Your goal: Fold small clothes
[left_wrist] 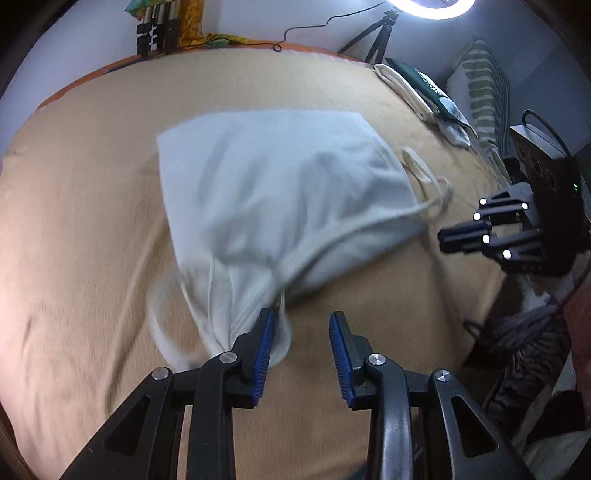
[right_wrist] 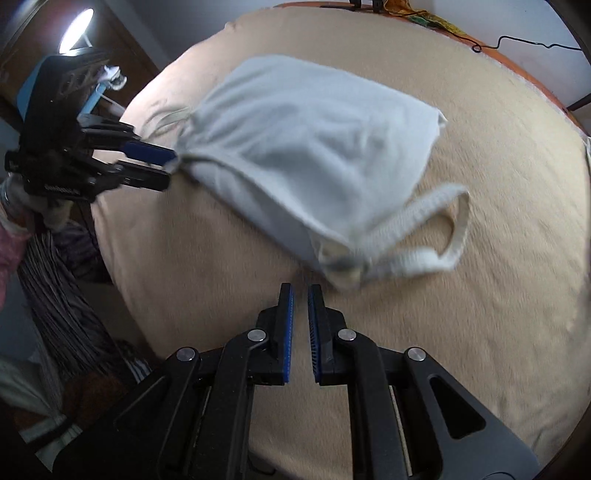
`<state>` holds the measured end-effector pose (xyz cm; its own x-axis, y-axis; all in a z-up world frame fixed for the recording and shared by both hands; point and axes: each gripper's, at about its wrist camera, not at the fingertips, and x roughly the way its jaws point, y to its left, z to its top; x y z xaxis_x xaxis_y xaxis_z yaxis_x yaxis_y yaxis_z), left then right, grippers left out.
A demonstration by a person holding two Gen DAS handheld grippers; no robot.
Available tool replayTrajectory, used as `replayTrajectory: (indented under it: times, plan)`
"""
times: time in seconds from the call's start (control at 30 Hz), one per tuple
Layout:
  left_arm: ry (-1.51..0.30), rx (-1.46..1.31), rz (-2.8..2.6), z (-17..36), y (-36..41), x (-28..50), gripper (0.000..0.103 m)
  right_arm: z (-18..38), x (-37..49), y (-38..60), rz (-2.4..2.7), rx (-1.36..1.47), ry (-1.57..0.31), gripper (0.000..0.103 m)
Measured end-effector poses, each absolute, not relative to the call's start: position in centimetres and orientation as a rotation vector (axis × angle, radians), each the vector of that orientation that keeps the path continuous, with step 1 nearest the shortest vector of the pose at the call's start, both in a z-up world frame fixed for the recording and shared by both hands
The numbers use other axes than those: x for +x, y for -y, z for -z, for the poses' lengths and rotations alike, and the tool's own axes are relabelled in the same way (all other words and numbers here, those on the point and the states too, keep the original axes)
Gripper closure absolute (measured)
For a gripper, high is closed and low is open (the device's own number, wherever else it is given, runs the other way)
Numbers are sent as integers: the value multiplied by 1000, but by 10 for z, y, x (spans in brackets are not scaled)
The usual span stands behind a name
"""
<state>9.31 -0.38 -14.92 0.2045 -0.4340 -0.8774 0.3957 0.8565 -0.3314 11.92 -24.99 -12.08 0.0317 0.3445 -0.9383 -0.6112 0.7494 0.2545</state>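
A small white sleeveless top (left_wrist: 273,192) lies folded on the tan blanket (left_wrist: 92,240), its shoulder straps (left_wrist: 424,177) trailing to the right. My left gripper (left_wrist: 303,321) is open, just at the garment's near corner, whose strap end (left_wrist: 280,332) touches the left finger. In the right wrist view the top (right_wrist: 314,140) lies ahead, with its straps (right_wrist: 436,225) looping to the right. My right gripper (right_wrist: 300,291) has its jaws nearly closed with a narrow gap and nothing between them, just short of the strap corner. The left gripper (right_wrist: 166,166) shows at the garment's left corner.
Folded clothes (left_wrist: 424,88) and a striped pillow (left_wrist: 487,88) lie at the bed's far right. A tripod with ring light (left_wrist: 384,33) stands behind the bed. Striped fabric (right_wrist: 62,302) hangs off the bed's near side.
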Motion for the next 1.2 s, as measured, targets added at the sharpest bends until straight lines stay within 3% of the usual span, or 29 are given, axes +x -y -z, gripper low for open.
replayTrajectory:
  times: [0.1,0.13,0.17,0.23,0.47,0.53,0.67,0.77,0.87,0.93,1.07,1.2]
  plan:
    - [-1192,-90,577,134,-14,85,70,108,116,266,-751,-153,-1302,92]
    - [-1161,-119,557,128,-21,88,68,102,118,272,-750,-99,-1272,81]
    - [-1139,-152,542,122,-28,95,67,95,122,278,-742,-49,-1236,61]
    - [-1090,-238,492,114,-46,114,65,85,131,285,-713,41,-1168,49]
    - [-1038,-565,417,124,-86,180,54,97,186,304,-610,318,-1120,49]
    - [-1050,-583,410,131,-85,191,47,109,199,301,-580,350,-1132,49]
    - [-1085,-677,411,153,-85,209,46,124,219,299,-552,386,-1164,52]
    - [-1109,-764,403,169,-90,223,46,136,230,301,-556,422,-1190,61]
    - [-1134,-836,424,181,-92,231,55,146,233,297,-556,426,-1221,69]
    - [-1131,-869,436,181,-92,234,73,148,234,296,-563,437,-1228,75]
    - [-1115,-838,481,170,-83,237,75,146,237,304,-586,481,-1216,79]
    - [-1140,-858,456,180,-83,242,69,154,245,314,-591,552,-1231,79]
